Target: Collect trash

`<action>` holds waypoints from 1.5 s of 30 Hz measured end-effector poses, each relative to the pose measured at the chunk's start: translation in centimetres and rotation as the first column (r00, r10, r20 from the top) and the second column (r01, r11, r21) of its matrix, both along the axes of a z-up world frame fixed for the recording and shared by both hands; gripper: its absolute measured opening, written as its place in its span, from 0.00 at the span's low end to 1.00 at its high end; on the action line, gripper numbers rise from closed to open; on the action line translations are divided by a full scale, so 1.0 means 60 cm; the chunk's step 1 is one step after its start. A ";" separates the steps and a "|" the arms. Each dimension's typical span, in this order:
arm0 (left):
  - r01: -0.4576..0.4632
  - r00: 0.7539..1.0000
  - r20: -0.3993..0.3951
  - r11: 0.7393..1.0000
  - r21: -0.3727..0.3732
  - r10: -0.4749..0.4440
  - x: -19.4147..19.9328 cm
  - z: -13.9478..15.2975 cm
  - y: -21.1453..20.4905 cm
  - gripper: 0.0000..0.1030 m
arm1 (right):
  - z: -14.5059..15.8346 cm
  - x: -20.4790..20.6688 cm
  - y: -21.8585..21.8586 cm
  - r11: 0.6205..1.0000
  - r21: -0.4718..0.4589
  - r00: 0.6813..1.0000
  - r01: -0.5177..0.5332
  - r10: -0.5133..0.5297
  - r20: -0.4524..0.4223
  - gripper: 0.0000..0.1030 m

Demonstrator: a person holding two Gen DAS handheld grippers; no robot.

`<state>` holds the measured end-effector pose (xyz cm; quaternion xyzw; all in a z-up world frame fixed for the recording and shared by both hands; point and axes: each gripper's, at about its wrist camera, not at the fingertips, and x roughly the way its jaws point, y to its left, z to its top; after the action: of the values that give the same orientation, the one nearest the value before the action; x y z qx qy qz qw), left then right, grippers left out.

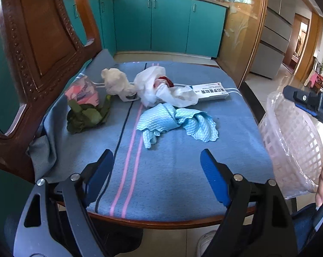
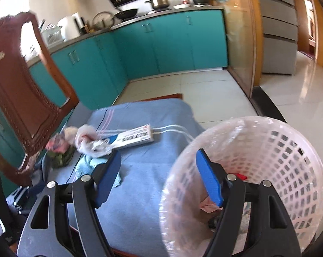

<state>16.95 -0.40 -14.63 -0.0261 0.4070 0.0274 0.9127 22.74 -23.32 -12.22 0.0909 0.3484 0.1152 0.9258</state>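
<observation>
On the blue cloth-covered table (image 1: pixel 183 160) lie a crumpled light-blue wipe (image 1: pixel 174 124), a white plastic bag with something red in it (image 1: pixel 161 87), a beige paper wad (image 1: pixel 116 81), a pink packet (image 1: pixel 84 92) on green leaves (image 1: pixel 86 117), and a white box (image 1: pixel 210 91). My left gripper (image 1: pixel 157 167) is open and empty above the near table edge. A pink lattice waste basket (image 2: pixel 268 171) with a plastic liner is at the right, tilted, also in the left wrist view (image 1: pixel 294 141). My right gripper (image 2: pixel 159 171) is open, one finger over the basket mouth.
A carved wooden chair back (image 1: pixel 32 53) stands close at the table's left. Teal kitchen cabinets (image 1: pixel 161 21) are behind, a glass door panel (image 1: pixel 240 32) at the right. The basket holds some scraps (image 2: pixel 210 205).
</observation>
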 end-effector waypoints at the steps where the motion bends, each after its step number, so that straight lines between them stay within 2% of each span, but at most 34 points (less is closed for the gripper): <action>1: -0.003 1.000 0.000 1.000 0.003 0.003 0.000 0.000 0.001 0.81 | -0.002 0.000 0.009 1.000 -0.005 1.000 -0.014 0.013 -0.004 0.69; 8: -0.009 1.000 -0.007 1.000 0.010 0.009 -0.003 -0.005 0.004 0.81 | -0.008 -0.005 0.046 0.997 -0.028 0.998 -0.067 0.067 -0.009 0.69; 21: -0.019 1.000 -0.010 1.000 0.007 0.019 -0.008 -0.006 0.011 0.81 | -0.012 -0.007 0.051 0.996 -0.035 0.997 -0.080 0.079 -0.022 0.69; 22: -0.020 1.000 -0.013 1.000 0.006 0.020 -0.009 -0.007 0.012 0.79 | -0.012 -0.006 0.052 0.996 -0.036 0.997 -0.081 0.080 -0.022 0.69; 26: -0.029 0.999 -0.019 1.000 -0.011 0.029 -0.011 -0.007 0.027 0.56 | -0.014 -0.007 0.060 0.994 -0.047 0.995 -0.096 0.095 -0.022 0.69; 28: -0.049 0.999 -0.009 0.999 -0.013 0.048 -0.011 -0.002 0.041 0.53 | -0.016 -0.008 0.065 0.993 -0.058 0.995 -0.101 0.100 -0.022 0.69; 32: -0.084 0.996 0.001 0.996 -0.033 0.084 -0.004 0.006 0.075 0.53 | -0.023 -0.007 0.076 0.991 -0.073 0.994 -0.110 0.107 -0.037 0.69; 36: -0.136 0.990 0.018 0.990 -0.039 0.136 0.015 0.013 0.115 0.53 | -0.026 -0.008 0.084 0.989 -0.085 0.992 -0.123 0.120 -0.040 0.69; 40: -0.152 0.987 0.050 0.988 0.032 0.150 0.060 0.041 0.145 0.54 | -0.035 -0.003 0.091 0.987 -0.097 0.990 -0.131 0.125 -0.063 0.69; 42: -0.122 0.992 0.019 0.991 0.054 0.121 0.093 0.043 0.154 0.56 | -0.035 -0.002 0.093 0.986 -0.096 0.989 -0.136 0.131 -0.063 0.69; 45: -0.146 0.988 -0.046 0.988 0.054 0.149 0.135 0.027 0.175 0.56 | -0.029 -0.003 0.093 0.986 -0.088 0.989 -0.141 0.137 -0.053 0.69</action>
<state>25.05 10.08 -13.01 -0.0326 0.4258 0.1056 0.8980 22.54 -17.76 -13.97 0.0266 0.3806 0.1611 0.9102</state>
